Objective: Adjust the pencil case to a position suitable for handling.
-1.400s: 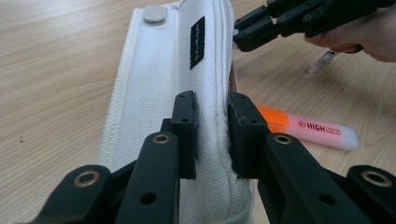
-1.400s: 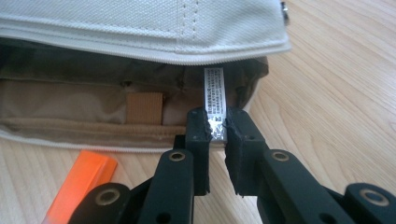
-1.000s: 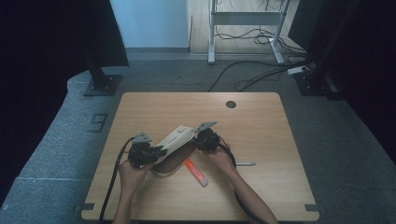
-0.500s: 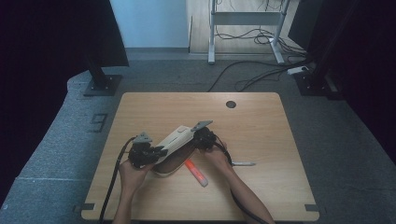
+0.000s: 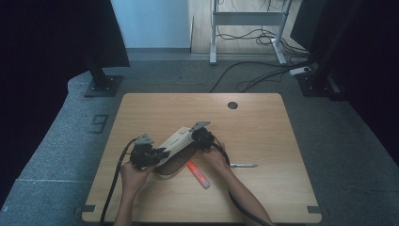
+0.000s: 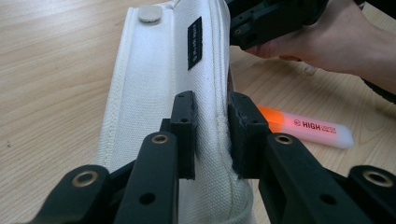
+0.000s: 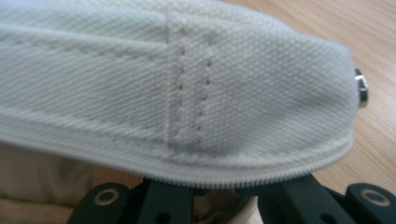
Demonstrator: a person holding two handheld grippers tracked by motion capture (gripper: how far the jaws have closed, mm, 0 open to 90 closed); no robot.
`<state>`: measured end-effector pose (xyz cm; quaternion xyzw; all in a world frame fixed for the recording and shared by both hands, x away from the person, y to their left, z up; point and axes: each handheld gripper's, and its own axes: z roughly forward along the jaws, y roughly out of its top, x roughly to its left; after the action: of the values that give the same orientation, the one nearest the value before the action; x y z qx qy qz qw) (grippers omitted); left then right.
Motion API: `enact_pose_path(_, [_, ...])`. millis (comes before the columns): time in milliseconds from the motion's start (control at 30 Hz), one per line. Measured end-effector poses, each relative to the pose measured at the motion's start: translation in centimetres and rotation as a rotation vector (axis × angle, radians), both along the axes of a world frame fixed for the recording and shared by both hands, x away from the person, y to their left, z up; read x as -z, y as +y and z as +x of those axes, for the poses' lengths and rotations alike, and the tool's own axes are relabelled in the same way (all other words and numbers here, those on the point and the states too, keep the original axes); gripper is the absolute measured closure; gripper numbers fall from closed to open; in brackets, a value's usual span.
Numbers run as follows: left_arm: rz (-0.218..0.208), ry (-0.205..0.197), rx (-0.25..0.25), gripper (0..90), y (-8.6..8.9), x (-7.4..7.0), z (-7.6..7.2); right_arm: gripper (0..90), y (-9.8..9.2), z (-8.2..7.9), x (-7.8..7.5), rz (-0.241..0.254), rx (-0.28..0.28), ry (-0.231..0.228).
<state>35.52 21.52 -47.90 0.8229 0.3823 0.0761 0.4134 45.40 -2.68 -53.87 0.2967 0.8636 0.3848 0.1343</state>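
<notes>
A white canvas pencil case (image 5: 176, 143) lies slanted near the table's front, held at both ends. My left gripper (image 5: 149, 155) is shut on its near-left end; in the left gripper view the pads (image 6: 187, 126) pinch a fold of the case (image 6: 163, 84) beside the zip. My right gripper (image 5: 200, 136) grips the far-right end; in the right gripper view the case (image 7: 187, 84) covers the jaws and its zip edge runs just above them. An orange highlighter (image 5: 198, 174) lies on the table just right of the case, also seen as the highlighter (image 6: 303, 127).
A grey pen (image 5: 242, 165) lies to the right of the right hand. The wooden table (image 5: 263, 127) has a round cable hole (image 5: 232, 105) at the back. Dark floor, stands and cables surround the table.
</notes>
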Motion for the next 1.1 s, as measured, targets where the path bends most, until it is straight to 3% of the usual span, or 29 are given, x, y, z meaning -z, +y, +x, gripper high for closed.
enact_pose_path(100, [-0.001, -0.002, 0.001, 73.3, 0.0, 0.0, 0.0, 74.9, 0.0, 0.1, 0.1, 0.01, 0.003, 0.001])
enact_pose_path(333, [-0.001, -0.01, -0.001, 72.6, 0.0, 0.1, 0.0, 54.4, -0.3, 0.1, -0.1, 0.022, -0.015, 0.002])
enact_pose_path(433, [0.001, -0.013, 0.0, 72.4, 0.0, 0.1, 0.1, 49.3, -0.4, -0.3, -0.4, 0.0, -0.033, -0.004])
enact_pose_path(967, [0.007, -0.019, -0.003, 72.8, -0.1, 0.3, 0.2, 42.5, -2.5, -2.0, -1.9, -0.012, -0.056, -0.002])
enact_pose_path(1100, [0.01, -0.019, -0.004, 73.0, -0.1, 0.4, 0.2, 36.7, -3.0, -2.5, -2.3, -0.025, -0.045, -0.006])
